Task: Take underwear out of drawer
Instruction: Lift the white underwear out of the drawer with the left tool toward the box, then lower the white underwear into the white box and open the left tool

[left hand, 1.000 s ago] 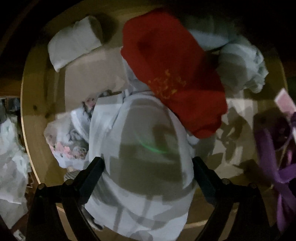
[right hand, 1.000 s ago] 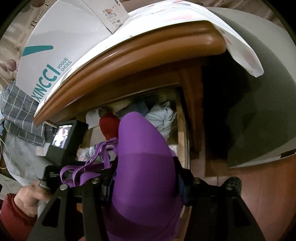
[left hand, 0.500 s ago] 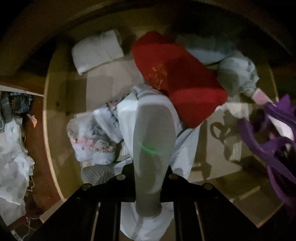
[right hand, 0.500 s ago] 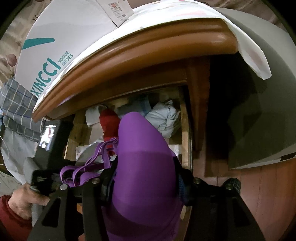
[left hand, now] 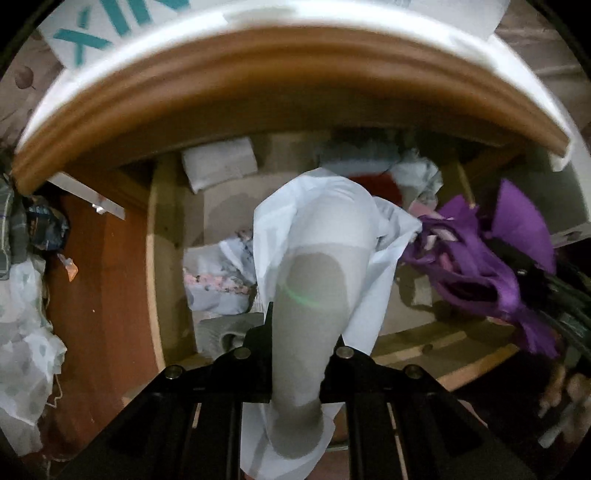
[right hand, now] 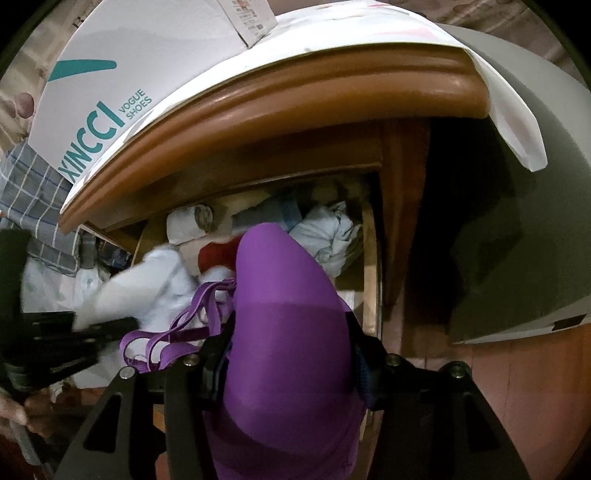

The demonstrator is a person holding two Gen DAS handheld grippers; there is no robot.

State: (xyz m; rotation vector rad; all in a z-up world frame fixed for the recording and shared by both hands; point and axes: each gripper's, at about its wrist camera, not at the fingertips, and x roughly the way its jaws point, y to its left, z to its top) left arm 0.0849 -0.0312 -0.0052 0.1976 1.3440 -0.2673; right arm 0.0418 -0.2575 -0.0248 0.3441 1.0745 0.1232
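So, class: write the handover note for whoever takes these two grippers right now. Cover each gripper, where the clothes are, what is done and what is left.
Left gripper: its fingers have just closed and are shut on the pale blue underwear, held above the drawer.
Right gripper: shut on the purple bra, held over the drawer's front.
In the drawer: a red garment, a rolled white piece, a floral piece and a crumpled pale blue one.
Done: two items gripped.
Left: carry both clear, set them down, then empty the rest.

Red garment (left hand: 376,184) mostly hidden behind pale cloth (left hand: 325,229), box lettering (left hand: 110,26) blurred — cut off
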